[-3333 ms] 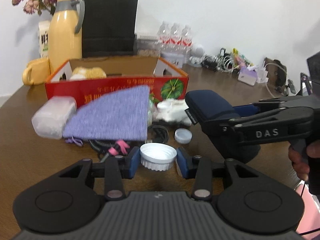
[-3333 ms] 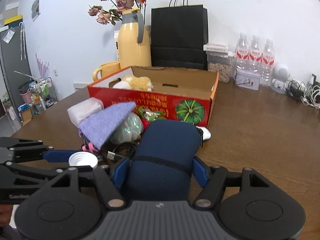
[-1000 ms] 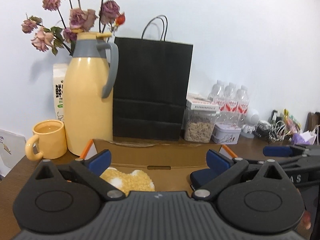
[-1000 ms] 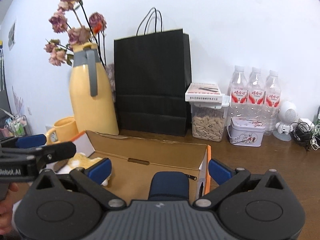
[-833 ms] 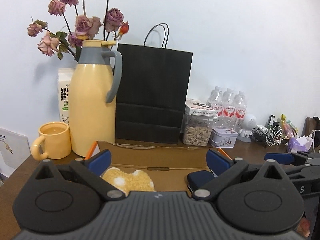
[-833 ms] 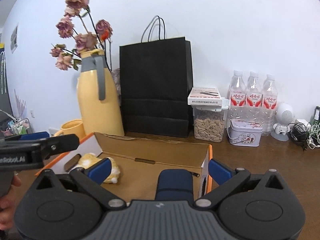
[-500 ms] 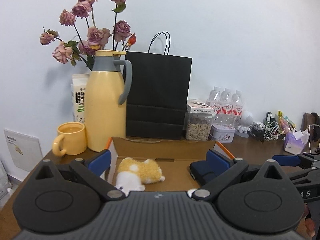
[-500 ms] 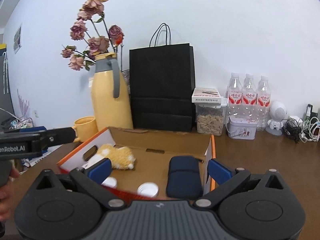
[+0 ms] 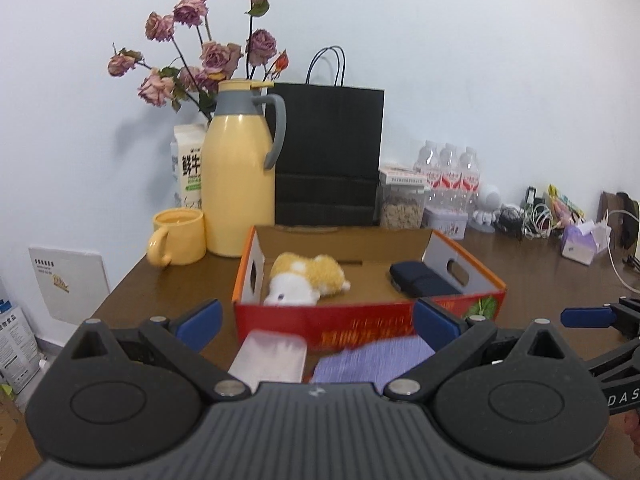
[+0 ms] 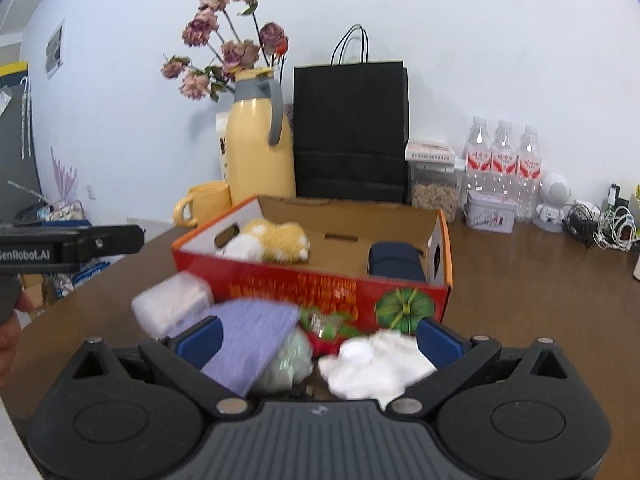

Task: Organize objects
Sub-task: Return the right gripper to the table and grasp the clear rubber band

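A red cardboard box [image 9: 360, 322] [image 10: 280, 280] stands on the wooden table. Inside lie a yellow plush toy [image 9: 308, 278] [image 10: 276, 242] and a navy case [image 9: 420, 282] [image 10: 394, 262]. In front of the box lie a purple cloth pouch [image 9: 372, 364] [image 10: 252, 344], a clear plastic container [image 9: 272, 358] [image 10: 172, 306], a white cloth [image 10: 380, 366] with a small white cap [image 10: 356, 354] and a greenish bag [image 10: 288, 364]. My left gripper [image 9: 316, 322] is open and empty, pulled back above these items. My right gripper [image 10: 318, 338] is open and empty above them too.
Behind the box stand a yellow thermos [image 9: 240, 176], a yellow mug [image 9: 176, 236], a milk carton [image 9: 188, 172], dried roses, a black paper bag [image 9: 328, 156], a seed jar [image 9: 402, 202], a tin and water bottles [image 10: 504, 168]. Cables and a tissue pack [image 9: 584, 240] lie far right.
Both grippers have pulled back from over the box and away from it. The navy case and a white lid were left inside the box. The loose items in front have come into view.
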The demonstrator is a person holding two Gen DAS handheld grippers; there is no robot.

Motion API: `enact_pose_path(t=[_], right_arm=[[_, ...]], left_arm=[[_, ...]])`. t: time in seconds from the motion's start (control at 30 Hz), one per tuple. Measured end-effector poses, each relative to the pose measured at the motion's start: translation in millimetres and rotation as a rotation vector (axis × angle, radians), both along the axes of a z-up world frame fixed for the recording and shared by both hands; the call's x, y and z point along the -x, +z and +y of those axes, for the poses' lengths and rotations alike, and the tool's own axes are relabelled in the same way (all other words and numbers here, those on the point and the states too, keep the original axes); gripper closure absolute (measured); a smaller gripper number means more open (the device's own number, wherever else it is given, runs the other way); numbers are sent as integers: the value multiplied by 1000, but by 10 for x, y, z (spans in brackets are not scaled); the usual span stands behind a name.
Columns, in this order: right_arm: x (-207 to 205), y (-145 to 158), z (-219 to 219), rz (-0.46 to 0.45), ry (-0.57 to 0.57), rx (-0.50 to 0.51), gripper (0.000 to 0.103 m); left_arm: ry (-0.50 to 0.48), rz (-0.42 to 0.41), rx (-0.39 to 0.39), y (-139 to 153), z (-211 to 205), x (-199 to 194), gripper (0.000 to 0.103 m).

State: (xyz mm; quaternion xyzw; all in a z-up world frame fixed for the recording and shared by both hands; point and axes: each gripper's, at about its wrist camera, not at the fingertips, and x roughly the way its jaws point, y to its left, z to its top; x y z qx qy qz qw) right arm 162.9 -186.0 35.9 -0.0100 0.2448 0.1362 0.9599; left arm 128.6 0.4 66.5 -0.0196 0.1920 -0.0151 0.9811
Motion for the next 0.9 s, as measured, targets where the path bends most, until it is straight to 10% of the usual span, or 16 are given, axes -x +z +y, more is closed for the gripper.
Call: enact_pose_path(t=[0.3, 0.9], right_arm=[[285, -357, -34, 81, -14, 24, 2], [395, -721, 158, 149, 5, 71, 60]], left_arm=[[-4, 68, 6, -302, 125, 211, 0], [-23, 113, 39, -557, 126, 304, 0]])
